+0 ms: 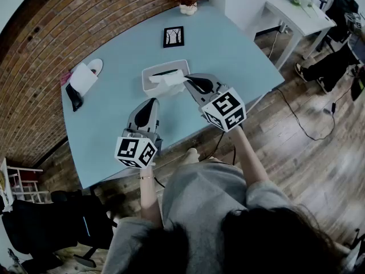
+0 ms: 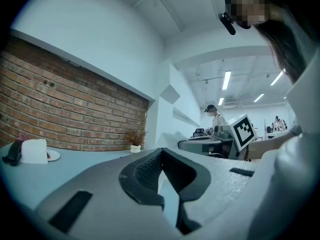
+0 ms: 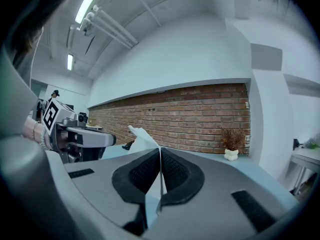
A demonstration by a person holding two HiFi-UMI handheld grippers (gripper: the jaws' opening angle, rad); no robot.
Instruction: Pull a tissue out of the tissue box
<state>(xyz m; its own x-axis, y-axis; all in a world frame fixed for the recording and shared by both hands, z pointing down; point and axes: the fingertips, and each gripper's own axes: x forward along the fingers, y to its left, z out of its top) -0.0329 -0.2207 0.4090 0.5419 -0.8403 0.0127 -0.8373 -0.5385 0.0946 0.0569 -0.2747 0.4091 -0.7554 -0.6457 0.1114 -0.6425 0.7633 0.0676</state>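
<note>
Right tool [image 1: 186,80] pinches the tissue [image 3: 141,136], which partly covers the tissue box [image 1: 147,73].

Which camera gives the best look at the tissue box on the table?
The head view: the tissue box shows from above on the blue table. The right gripper view shows only the tissue pinched in the right gripper, not the box. The left gripper view shows none of it.

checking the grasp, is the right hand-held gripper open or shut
Shut: the right hand-held gripper has its jaws pressed together with the tissue pinched between them.
</note>
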